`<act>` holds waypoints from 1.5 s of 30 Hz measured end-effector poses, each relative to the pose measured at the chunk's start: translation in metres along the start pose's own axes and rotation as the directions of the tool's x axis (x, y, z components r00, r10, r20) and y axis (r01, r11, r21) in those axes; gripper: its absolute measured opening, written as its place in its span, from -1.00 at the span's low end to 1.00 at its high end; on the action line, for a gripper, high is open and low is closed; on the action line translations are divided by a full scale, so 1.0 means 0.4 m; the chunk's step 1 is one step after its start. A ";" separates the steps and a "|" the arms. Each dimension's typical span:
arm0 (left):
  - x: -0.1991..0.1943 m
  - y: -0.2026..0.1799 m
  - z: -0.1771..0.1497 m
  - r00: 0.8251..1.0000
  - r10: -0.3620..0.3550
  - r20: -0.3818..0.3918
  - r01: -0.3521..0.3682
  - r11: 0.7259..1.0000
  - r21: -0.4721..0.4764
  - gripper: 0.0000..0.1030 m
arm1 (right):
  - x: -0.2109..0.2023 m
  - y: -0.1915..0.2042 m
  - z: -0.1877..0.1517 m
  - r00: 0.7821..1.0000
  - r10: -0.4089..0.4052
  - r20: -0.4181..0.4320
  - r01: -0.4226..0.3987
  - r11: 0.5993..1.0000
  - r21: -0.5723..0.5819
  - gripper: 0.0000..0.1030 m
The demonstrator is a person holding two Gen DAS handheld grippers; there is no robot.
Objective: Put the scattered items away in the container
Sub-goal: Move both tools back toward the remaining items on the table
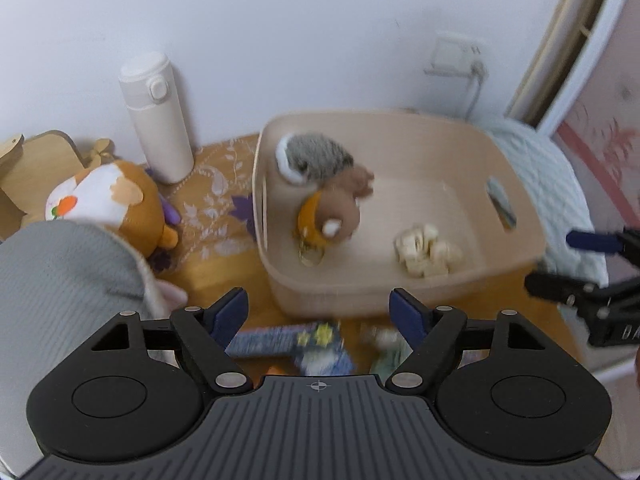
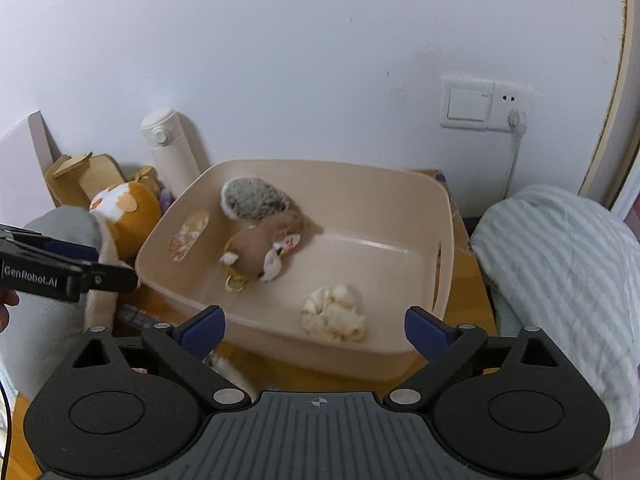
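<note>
My left gripper (image 1: 318,312) and right gripper (image 2: 314,330) both stand spread wide with nothing between the fingers, hovering at the near edge of the beige bin (image 2: 444,216). Inside it lie a grey hedgehog toy (image 2: 252,198), a brown plush (image 2: 260,254) and a cream bundle (image 2: 334,316). Still outside are the large orange plush (image 1: 116,196) to the left and a blue packet (image 1: 288,340) on the near table. I judge the risk is knocking the tall white bottle (image 1: 154,116) over while reaching left for the plush, or clipping the bin's near wall.
</note>
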State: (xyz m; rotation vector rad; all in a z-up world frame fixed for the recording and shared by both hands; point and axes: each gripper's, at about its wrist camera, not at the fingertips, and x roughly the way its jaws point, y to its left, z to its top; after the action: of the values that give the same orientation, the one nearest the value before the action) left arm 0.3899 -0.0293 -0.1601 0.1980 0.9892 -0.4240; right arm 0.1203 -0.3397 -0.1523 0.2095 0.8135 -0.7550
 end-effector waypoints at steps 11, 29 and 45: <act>0.026 0.035 -0.100 0.994 -0.017 -0.107 0.031 0.992 0.125 0.54 | -0.002 0.052 -0.102 0.996 -0.012 -0.085 0.017 0.998 0.057 1.00; 0.114 0.034 -0.173 0.987 -0.010 -0.163 0.078 0.904 0.421 0.54 | 0.088 0.120 -0.215 0.963 -0.083 -0.255 0.122 0.983 0.138 1.00; 0.218 0.059 -0.182 0.969 -0.040 -0.244 0.157 0.863 0.481 0.54 | 0.177 0.144 -0.264 0.909 -0.124 -0.398 0.221 0.953 0.207 1.00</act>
State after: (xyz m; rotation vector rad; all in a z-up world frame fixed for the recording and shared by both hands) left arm 0.3859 -0.0049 -0.2735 0.6791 1.1029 -0.7641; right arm 0.1300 -0.2885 -0.2819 0.5270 1.1171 -1.0041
